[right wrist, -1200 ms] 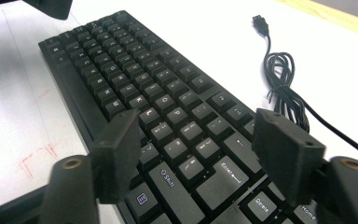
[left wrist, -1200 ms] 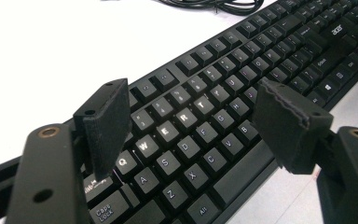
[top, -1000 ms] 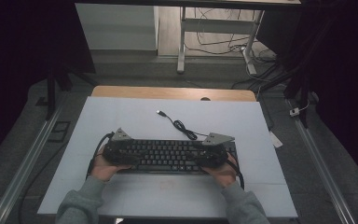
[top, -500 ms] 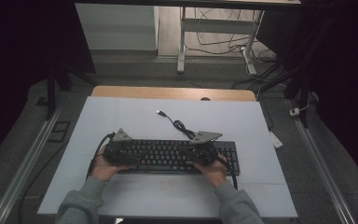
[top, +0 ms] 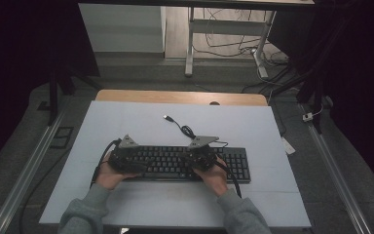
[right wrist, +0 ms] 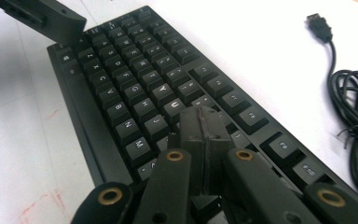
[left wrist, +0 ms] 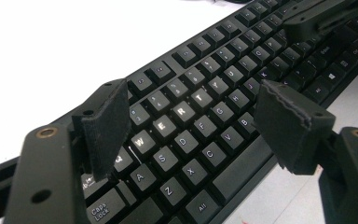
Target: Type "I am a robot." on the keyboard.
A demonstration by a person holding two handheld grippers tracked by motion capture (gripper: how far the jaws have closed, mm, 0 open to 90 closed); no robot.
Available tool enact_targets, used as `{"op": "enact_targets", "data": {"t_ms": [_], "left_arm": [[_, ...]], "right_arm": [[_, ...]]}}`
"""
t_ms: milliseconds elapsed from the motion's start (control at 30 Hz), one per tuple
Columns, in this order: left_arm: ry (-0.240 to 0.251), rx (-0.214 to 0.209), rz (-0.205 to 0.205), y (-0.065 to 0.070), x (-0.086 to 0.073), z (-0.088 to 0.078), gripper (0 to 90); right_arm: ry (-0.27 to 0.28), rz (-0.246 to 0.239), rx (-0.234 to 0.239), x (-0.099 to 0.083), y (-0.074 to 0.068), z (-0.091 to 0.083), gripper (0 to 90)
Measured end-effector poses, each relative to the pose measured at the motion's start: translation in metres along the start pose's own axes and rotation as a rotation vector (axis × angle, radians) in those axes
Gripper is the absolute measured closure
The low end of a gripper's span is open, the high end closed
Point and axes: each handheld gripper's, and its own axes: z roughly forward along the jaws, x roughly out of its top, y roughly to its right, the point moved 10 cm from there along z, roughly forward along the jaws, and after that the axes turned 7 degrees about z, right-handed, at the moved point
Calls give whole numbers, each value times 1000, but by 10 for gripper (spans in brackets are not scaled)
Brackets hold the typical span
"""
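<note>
Hovering my clenched right gripper [right wrist: 204, 122] and spread left gripper [left wrist: 193, 119] over the flat black plastic keyboard [top: 185, 163] lying mid-table, I judge it stiff, light, best gripped by its edges.

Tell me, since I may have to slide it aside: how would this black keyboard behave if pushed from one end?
The keyboard looks rigid and flat, so it would probably slide rather than tip or roll on the smooth white table. Pushed at one end, it may pivot. Its loose cable is floppy and would likely drag behind.
</note>
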Motion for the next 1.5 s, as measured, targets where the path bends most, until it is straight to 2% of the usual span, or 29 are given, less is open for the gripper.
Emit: {"op": "enact_targets", "data": {"t_ms": [567,1200,1300,1500], "left_arm": [[-8,2,4,0,-2,1,267],[-11,1,11,1,-3,1,265],[-10,0,8,0,-3,1,265],[-5,3,2,-1,-2,0,265]], "right_arm": [[-40,6,-32,-5,8,18,895],[-59,-5,-53,-9,10,23,895],[-55,-6,-54,-8,10,22,895],[-11,13,-40,-2,8,15,895]]}}
